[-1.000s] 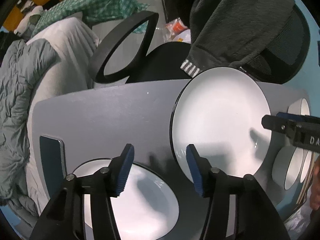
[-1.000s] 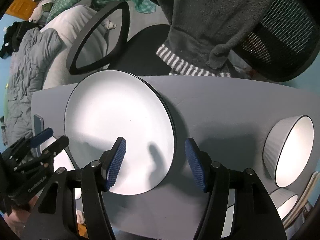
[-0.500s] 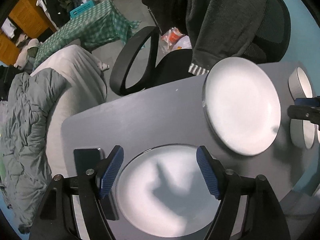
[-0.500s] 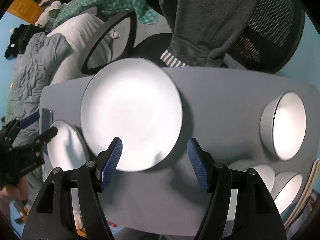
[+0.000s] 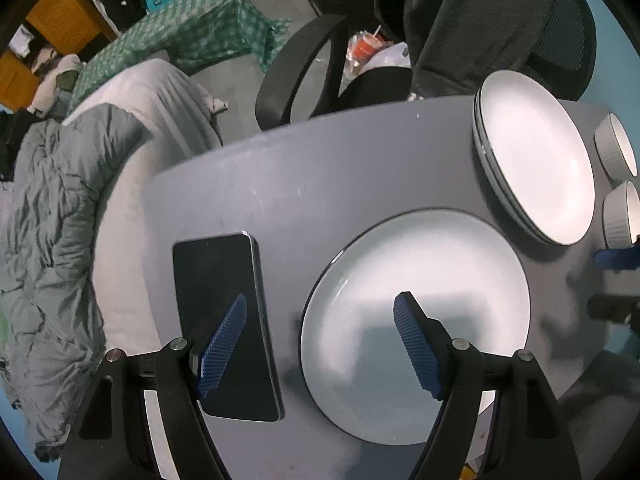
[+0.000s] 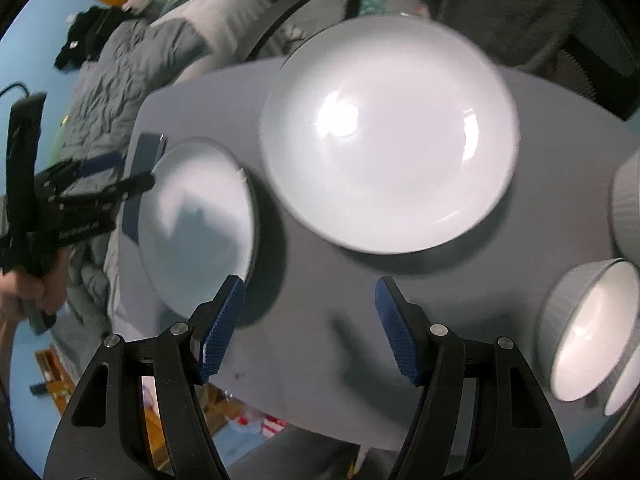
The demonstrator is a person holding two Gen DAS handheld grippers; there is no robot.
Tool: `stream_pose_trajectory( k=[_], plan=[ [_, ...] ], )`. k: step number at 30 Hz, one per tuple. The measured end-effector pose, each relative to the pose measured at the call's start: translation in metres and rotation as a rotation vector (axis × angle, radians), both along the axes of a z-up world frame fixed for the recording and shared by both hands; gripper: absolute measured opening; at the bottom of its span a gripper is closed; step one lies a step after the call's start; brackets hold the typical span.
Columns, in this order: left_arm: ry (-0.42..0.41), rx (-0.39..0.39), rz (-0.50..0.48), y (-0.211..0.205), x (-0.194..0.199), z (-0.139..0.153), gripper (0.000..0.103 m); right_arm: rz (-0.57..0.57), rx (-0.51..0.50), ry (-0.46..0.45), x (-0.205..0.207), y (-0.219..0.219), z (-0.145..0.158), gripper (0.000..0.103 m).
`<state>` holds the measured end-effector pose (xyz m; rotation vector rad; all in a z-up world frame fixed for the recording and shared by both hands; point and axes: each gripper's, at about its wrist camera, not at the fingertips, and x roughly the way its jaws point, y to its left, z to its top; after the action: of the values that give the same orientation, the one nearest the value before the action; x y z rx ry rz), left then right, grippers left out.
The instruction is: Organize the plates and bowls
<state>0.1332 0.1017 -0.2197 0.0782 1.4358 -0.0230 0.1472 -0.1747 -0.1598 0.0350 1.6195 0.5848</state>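
Observation:
A single white plate (image 5: 416,320) lies on the grey table (image 5: 320,184) near its front edge, and also shows in the right wrist view (image 6: 196,224). A stack of white plates (image 5: 536,160) sits at the far right, and shows large in the right wrist view (image 6: 388,132). Ribbed white bowls (image 5: 620,216) stand right of the stack; they also show in the right wrist view (image 6: 588,328). My left gripper (image 5: 320,332) is open and empty above the single plate's left rim. My right gripper (image 6: 308,320) is open and empty above bare table between plate and bowls.
A dark phone (image 5: 224,320) lies on the table left of the single plate. A black office chair (image 5: 304,68) with a dark garment (image 5: 460,12) stands behind the table. A grey duvet (image 5: 52,216) lies to the left.
Both grippers have pulled back and risen from the table. The left view has swung left, so the phone and the single plate now sit under it. The right view is blurred by motion.

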Motion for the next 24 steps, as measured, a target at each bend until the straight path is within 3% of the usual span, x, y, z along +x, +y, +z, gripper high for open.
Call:
stream_pose_trajectory(
  k=[14,19,22,24],
  plan=[
    [0.068,-0.094,0.091,0.021,-0.009,-0.031,0.077,0.055,0.019,0.060,-0.017,0.048,-0.035,0.068],
    [0.093,-0.138,0.126,0.025,-0.010,-0.036,0.057,0.045,0.014,0.078,-0.009,0.058,-0.045,0.065],
    [0.109,-0.158,0.136,0.025,-0.011,-0.041,0.047,0.038,0.008,0.074,-0.006,0.061,-0.049,0.056],
    [0.123,-0.169,0.141,0.024,-0.011,-0.044,0.033,0.037,0.006,0.072,-0.006,0.065,-0.050,0.049]
  ],
)
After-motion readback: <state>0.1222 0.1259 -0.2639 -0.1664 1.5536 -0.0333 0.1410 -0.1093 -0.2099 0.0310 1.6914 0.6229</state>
